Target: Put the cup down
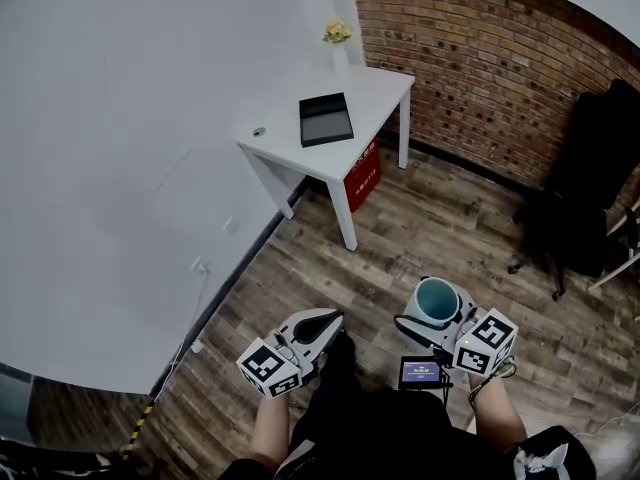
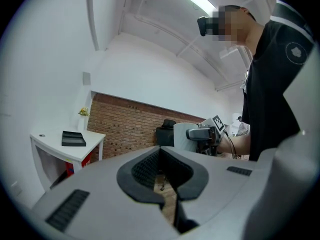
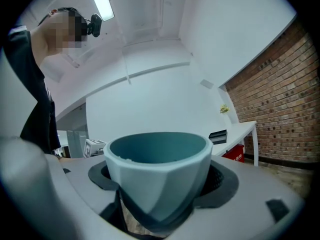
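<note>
cup upright between right tool pads; left tool jaws together

Black short-sleeved top, perhaps a chest emblem; grey left gripper, right gripper, black-and-white marker cubes

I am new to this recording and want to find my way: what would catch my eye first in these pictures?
First comes the pale cup with a teal inside, held upright in the right gripper low in the head view. Next is the white table in the corner where the white wall meets the brick wall, with a black tray on it. The left gripper is shut and empty.
</note>
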Available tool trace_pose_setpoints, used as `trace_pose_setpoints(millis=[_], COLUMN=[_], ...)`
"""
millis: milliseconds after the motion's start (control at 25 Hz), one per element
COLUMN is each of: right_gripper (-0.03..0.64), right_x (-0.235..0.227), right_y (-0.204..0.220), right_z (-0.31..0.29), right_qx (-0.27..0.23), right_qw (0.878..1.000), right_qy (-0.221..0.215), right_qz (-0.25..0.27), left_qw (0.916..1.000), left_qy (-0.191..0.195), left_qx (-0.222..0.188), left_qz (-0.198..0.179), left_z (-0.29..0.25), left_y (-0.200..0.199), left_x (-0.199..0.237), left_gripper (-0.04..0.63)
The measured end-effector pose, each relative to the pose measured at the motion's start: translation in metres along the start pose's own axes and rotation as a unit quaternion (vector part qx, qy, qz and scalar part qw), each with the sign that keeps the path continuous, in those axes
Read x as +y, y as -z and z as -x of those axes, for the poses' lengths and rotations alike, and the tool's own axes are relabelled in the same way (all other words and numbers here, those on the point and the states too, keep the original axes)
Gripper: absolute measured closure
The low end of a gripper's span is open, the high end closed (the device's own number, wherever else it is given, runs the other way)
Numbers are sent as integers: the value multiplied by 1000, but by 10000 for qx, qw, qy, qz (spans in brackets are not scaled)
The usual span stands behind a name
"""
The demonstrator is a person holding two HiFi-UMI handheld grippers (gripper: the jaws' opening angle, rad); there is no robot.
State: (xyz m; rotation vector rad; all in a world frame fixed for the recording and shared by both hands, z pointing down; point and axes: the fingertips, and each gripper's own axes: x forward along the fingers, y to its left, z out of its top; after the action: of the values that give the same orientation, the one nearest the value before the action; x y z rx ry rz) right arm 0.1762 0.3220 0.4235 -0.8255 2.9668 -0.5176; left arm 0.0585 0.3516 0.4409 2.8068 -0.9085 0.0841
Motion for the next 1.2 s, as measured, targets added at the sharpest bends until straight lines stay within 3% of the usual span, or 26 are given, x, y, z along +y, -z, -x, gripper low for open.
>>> trace_pose_setpoints(millis=[320,800,1200], right_gripper=[218,218,218], right_x=[-67,-151,-192], right_y=[-15,-88,-92], right_z=[-69,-225,-286], right_qx=[55,-16,184], right_qw=[9992,9964,9947], right_qy=[383,835,1013], right_qz=[34,145,-16], left_qw=[9997,9982,9970], left_qy=[204,563,641], left_qx=[-145,-218,-201], left_qz=[60,56,397], left_z=[-38,-73,-88], left_y=[-10,-62,-59], left_x=[106,290,364], left_gripper=[589,589,589])
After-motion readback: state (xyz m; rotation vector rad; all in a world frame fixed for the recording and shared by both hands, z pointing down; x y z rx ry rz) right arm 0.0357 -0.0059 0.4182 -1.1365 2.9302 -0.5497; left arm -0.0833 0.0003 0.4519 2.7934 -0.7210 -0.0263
